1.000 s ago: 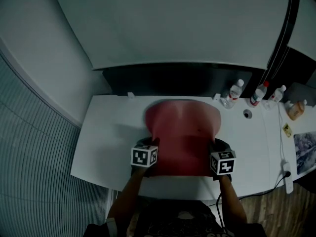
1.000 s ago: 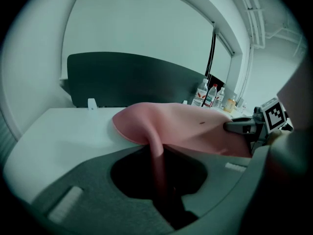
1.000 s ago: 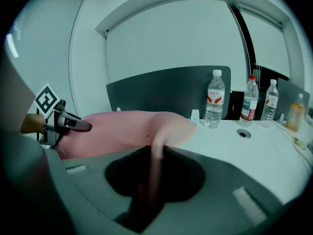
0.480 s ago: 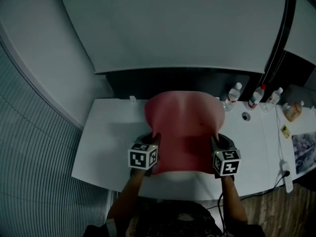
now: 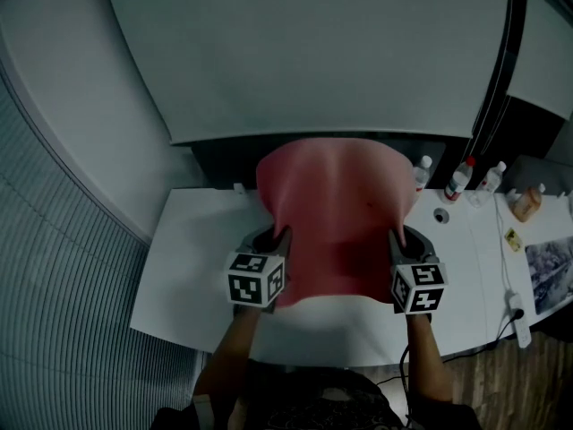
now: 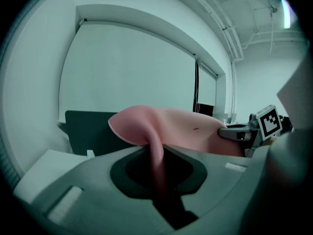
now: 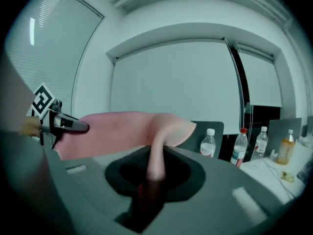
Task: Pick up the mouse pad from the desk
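A large pink mouse pad [image 5: 336, 213] hangs in the air above the white desk [image 5: 197, 258], stretched between my two grippers. My left gripper [image 5: 283, 240] is shut on the pad's left edge, my right gripper [image 5: 394, 240] on its right edge. In the left gripper view the pad [image 6: 171, 129] folds down into the jaws, and the right gripper [image 6: 239, 132] shows beyond it. In the right gripper view the pad [image 7: 122, 131] is pinched the same way, and the left gripper [image 7: 63, 125] shows across it. The pad's far edge sags away from me.
Three plastic bottles [image 5: 458, 179] stand at the desk's back right, with an orange-filled bottle [image 5: 526, 202] further right. A dark panel [image 5: 224, 155] runs behind the desk. A power strip and cable [image 5: 519, 316] lie at the right edge.
Both grippers have risen together with the pad. It lay with its far part on the desk a second ago and now hangs above it.
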